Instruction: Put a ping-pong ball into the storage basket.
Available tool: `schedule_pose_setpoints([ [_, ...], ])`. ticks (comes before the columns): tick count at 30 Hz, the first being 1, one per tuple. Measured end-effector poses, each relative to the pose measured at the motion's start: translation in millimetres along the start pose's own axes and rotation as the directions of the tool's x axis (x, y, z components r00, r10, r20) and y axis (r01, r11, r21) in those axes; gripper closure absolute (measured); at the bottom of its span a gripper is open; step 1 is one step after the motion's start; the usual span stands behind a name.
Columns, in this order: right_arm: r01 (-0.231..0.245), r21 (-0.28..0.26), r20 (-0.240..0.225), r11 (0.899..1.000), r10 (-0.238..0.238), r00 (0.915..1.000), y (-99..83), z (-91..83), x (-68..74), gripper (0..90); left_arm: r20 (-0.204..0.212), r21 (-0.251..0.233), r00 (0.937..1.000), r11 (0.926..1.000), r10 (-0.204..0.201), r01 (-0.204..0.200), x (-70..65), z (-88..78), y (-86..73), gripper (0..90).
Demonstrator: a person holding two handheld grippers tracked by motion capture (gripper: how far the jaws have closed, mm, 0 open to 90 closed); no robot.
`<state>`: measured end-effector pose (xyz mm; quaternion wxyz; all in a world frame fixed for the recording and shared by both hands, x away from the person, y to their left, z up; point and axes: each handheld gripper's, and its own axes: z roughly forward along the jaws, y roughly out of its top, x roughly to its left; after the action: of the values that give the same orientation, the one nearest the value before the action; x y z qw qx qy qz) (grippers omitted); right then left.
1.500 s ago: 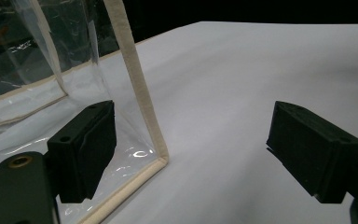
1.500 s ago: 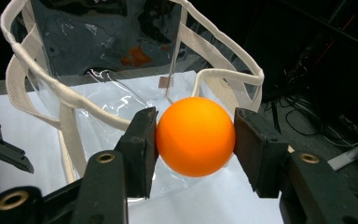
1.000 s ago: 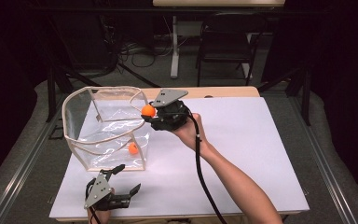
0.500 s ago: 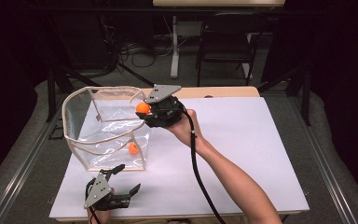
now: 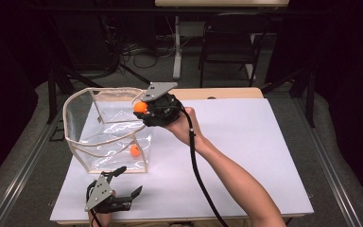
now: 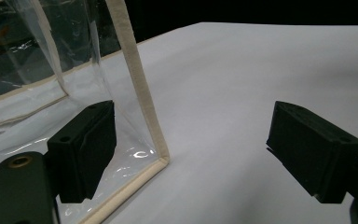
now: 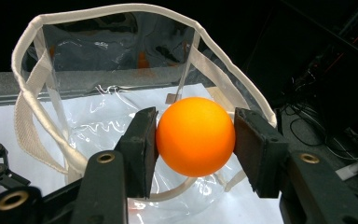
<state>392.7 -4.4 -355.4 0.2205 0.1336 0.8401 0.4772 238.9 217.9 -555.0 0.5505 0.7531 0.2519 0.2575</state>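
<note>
Orange ball (image 7: 195,136) pinched btwn the right gripper (image 5: 144,108) fingers (image 7: 140,149), pads pressing both sides. Vs 1 s ago the gripper w/ ball has shifted a bit toward the worktop's left edge, from just beside the clear bag (image 5: 105,137) rim to over its open mouth at the bag's right side. Bag stands near the worktop (image 5: 246,156) front-left corner; second orange ball (image 5: 135,150) already inside on the bag floor. Means: carry prob nearly done, next step looks like release into bag. Left gripper (image 5: 123,182) unchanged, rests at front edge near front-left corner, fingers (image 6: 314,154) spread, nothing held, bag's corner seam (image 6: 142,107) btwn them w/o contact.
</note>
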Motion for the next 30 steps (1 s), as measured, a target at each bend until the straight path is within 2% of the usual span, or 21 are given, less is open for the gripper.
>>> schedule_pose_setpoints([
  [30,0.040,0.051,-0.046,0.998,-0.038,0.9982,20.3,19.3,8.6,50.8,0.004,0.001,1.0000,1.0000,0.002,-0.002,0.1,0.3,0.1,15.7],
])
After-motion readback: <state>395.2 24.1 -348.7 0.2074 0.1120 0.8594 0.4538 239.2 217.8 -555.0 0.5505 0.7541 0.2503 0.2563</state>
